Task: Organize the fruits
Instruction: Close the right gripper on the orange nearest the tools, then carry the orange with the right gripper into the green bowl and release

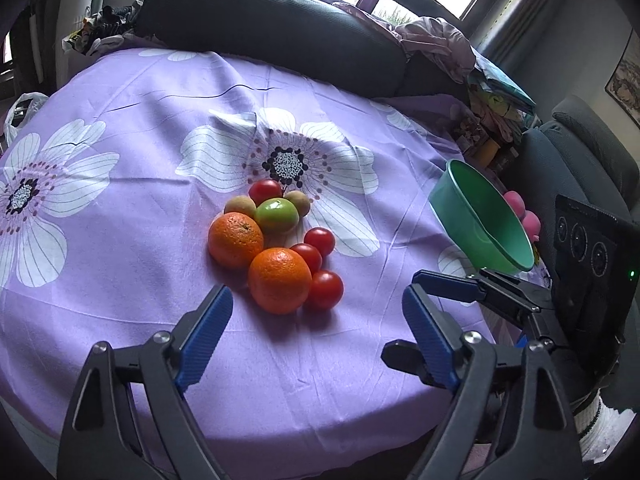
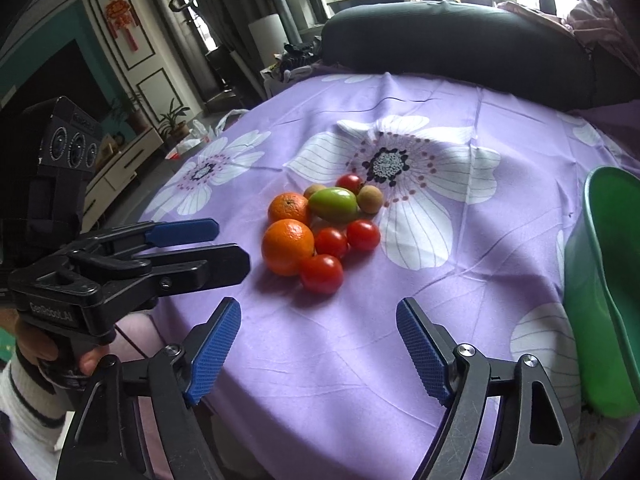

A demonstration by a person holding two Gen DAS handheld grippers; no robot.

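The left gripper point(image 1: 318, 312) and right gripper point(image 2: 318, 320) both stand spread, holding nothing. The fruit pile point(image 1: 276, 240) lies at 12 o'clock from each, and the green bowl point(image 1: 484, 220) at 2 o'clock.

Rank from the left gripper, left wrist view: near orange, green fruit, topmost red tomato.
From the left gripper:
1. Near orange, front of the pile.
2. Green fruit, pile's middle.
3. Topmost red tomato, back of the pile.

We see the fruits clustered mid-table on the tablecloth point(image 1: 120, 240): two oranges point(image 1: 279, 280) at the near left, tomatoes point(image 1: 325, 289) touching them on the right, a larger fruit point(image 1: 277, 214) behind. The bowl point(image 1: 480, 220) stands tilted at the table's right edge, well apart; a cushion point(image 1: 272, 28) lies behind.
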